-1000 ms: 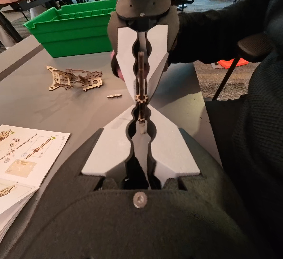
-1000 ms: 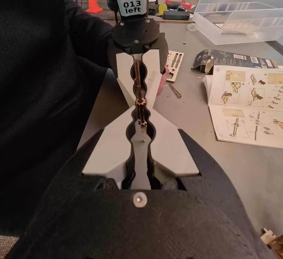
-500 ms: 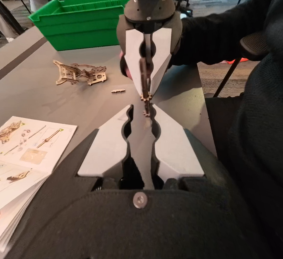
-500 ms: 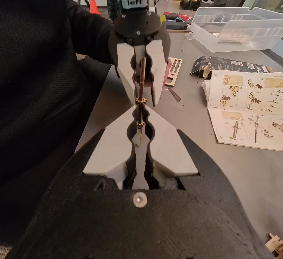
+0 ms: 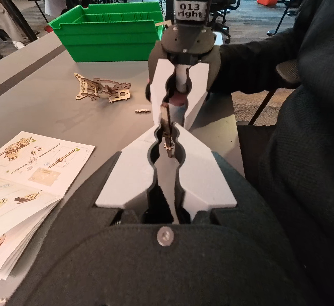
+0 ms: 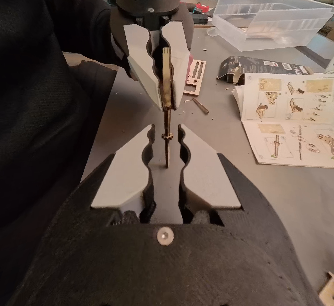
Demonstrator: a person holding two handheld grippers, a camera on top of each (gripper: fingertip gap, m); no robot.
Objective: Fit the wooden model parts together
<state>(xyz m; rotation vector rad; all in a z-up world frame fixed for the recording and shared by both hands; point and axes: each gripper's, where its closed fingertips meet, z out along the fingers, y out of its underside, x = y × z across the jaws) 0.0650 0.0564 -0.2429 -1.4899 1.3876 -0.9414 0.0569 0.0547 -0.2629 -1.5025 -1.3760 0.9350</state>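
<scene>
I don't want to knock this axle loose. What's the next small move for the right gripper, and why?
Probably draw the right gripper straight back along the wooden stick, jaws kept open. The left gripper already pinches the stick at its tips, while the right fingers stand apart on both sides without touching it. The small gear sits between them, so a sideways move could snag it.

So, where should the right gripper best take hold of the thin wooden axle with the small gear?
Probably on the bare shaft of the wooden axle, between the small gear and its free end. The left gripper clamps the other end, and the axle points straight into the open right gripper, so advance along its length and close on its sides, clear of the teeth.
</scene>
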